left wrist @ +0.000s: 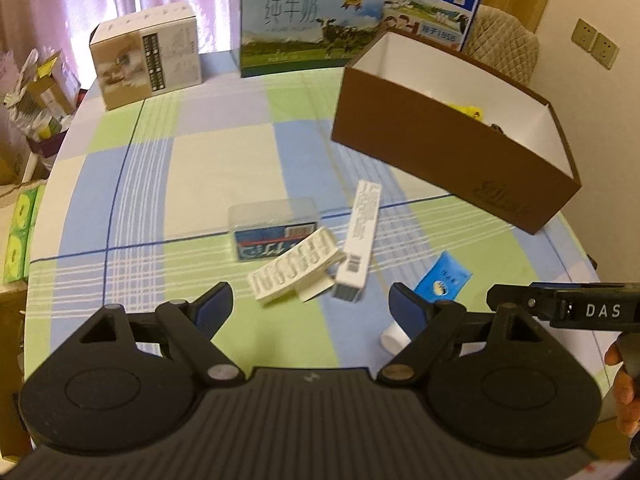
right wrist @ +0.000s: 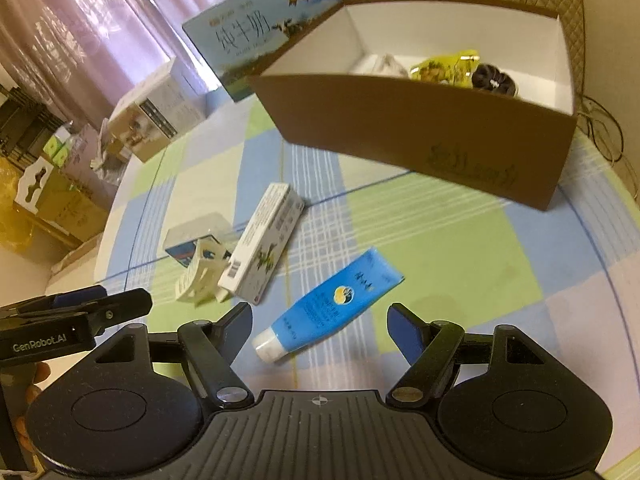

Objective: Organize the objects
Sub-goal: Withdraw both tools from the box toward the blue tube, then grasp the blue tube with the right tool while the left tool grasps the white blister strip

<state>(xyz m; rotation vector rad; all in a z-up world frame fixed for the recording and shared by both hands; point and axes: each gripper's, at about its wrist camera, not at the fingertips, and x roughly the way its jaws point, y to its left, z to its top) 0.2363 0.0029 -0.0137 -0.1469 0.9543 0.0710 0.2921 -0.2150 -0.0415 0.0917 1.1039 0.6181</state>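
1. The brown box (right wrist: 420,132) has a white inside; its near wall hides most of what lies in it. Only the tops of a yellow packet (right wrist: 446,66), a dark round thing (right wrist: 494,78) and something pale (right wrist: 382,65) show, and none can be told for sure. A dark mark printed on the box's near wall is too blurred to read.
2. The blue tube (right wrist: 336,304) with a white cap lies on the checked tablecloth (right wrist: 440,248), near the right gripper (right wrist: 320,326). In the left wrist view a finger covers its middle. Its small print is unreadable.
3. Left of the tube a long white carton (right wrist: 262,246) rests against a white plastic clip (right wrist: 200,276); behind them a clear case (left wrist: 274,228) with a blue label is partly hidden. A barcode shows on the carton; the rest is illegible.
4. At the far edge stand a milk carton box (left wrist: 304,20) printed 纯牛奶, a second blue one (left wrist: 432,4) cut off at the top reading 纯牛奶 and 1955, and a beige box (left wrist: 146,58) with tiny unreadable text.
5. The left gripper (left wrist: 312,310) has its fingers spread, nothing between them; it hangs over the clip and carton. "GenRobot.AI" shows on its side.
6. The right gripper's fingers are spread too, the tube's capped end lying just beyond them, untouched. "DAS" shows on its side.
7. Fingertips (left wrist: 624,388) of a hand peek in at the edge.
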